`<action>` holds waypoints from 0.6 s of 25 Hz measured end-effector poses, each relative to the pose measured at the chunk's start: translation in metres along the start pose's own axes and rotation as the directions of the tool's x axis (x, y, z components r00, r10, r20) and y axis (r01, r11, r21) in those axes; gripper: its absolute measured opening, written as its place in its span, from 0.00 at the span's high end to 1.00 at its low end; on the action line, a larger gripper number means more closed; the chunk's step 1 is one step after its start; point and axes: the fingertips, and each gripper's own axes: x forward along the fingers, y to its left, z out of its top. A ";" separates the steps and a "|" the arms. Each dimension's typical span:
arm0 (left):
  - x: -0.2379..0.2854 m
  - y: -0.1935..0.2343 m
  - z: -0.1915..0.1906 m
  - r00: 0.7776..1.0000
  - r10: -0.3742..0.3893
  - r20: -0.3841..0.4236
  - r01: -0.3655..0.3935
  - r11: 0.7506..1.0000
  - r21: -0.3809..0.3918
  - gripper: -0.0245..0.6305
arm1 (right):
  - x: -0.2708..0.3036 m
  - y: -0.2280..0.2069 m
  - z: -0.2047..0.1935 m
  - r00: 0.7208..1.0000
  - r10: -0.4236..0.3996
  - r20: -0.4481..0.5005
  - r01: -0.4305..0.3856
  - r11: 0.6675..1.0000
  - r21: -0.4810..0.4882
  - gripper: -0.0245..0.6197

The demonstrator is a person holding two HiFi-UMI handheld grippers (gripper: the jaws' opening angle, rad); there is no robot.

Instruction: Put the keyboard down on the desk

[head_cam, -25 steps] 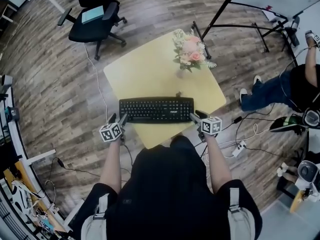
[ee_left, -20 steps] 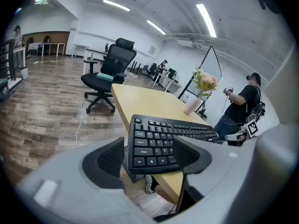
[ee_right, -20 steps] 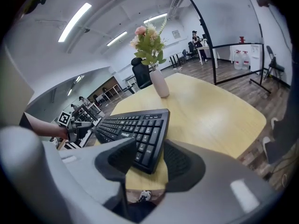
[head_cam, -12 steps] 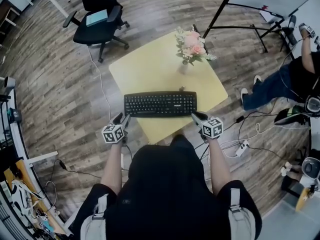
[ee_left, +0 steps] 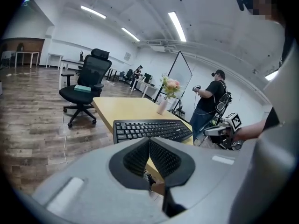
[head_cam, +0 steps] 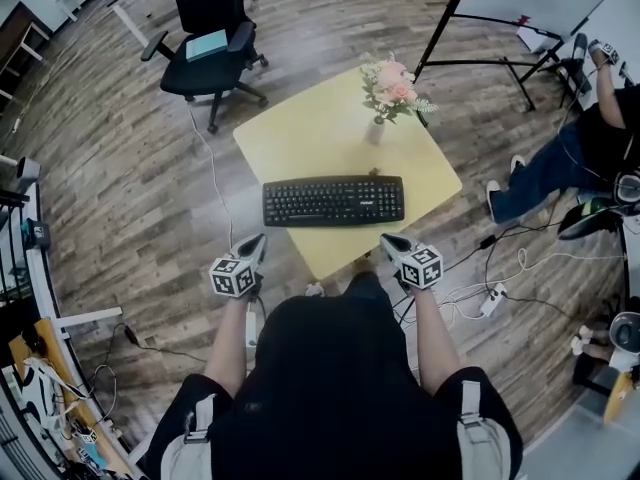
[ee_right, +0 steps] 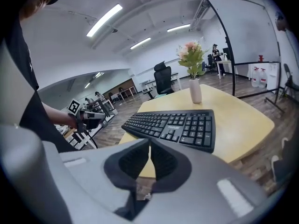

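- Both forearms reach forward at the desk's near corner. The left gripper [head_cam: 256, 240] and right gripper [head_cam: 386, 240] tilt downward, their jaws just closed, pressed together with nothing between them.
- The keyboard [head_cam: 333, 200] lies flat on the yellow desk [head_cam: 300, 133], apart from both grippers.
- A flower vase [head_cam: 378, 128] stands on the desk's far right.
- An office chair [head_cam: 205, 43] stands far left on the wood floor [head_cam: 120, 168].

The keyboard [head_cam: 333, 200] spans the near half of the bench [head_cam: 300, 133], leaving only a narrow bare strip at the front edge. Behind it the top lies open, save the flower vase [head_cam: 376, 128] at the far right. An office chair [head_cam: 205, 43] stands well off, far left.
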 end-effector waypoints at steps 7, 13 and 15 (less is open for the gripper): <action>-0.028 -0.011 -0.022 1.000 -0.021 -0.014 0.022 0.999 0.024 0.94 | -0.005 0.035 -0.013 0.999 -0.013 0.034 0.013 1.000 0.009 0.94; -0.046 -0.010 -0.034 0.999 -0.033 -0.015 0.033 0.999 0.009 0.94 | -0.010 0.050 -0.024 0.999 -0.027 0.025 0.027 1.000 0.007 0.95; -0.050 -0.007 -0.037 0.999 -0.033 -0.016 0.033 0.999 0.005 0.94 | -0.010 0.053 -0.026 0.999 -0.032 0.022 0.032 0.999 0.008 0.94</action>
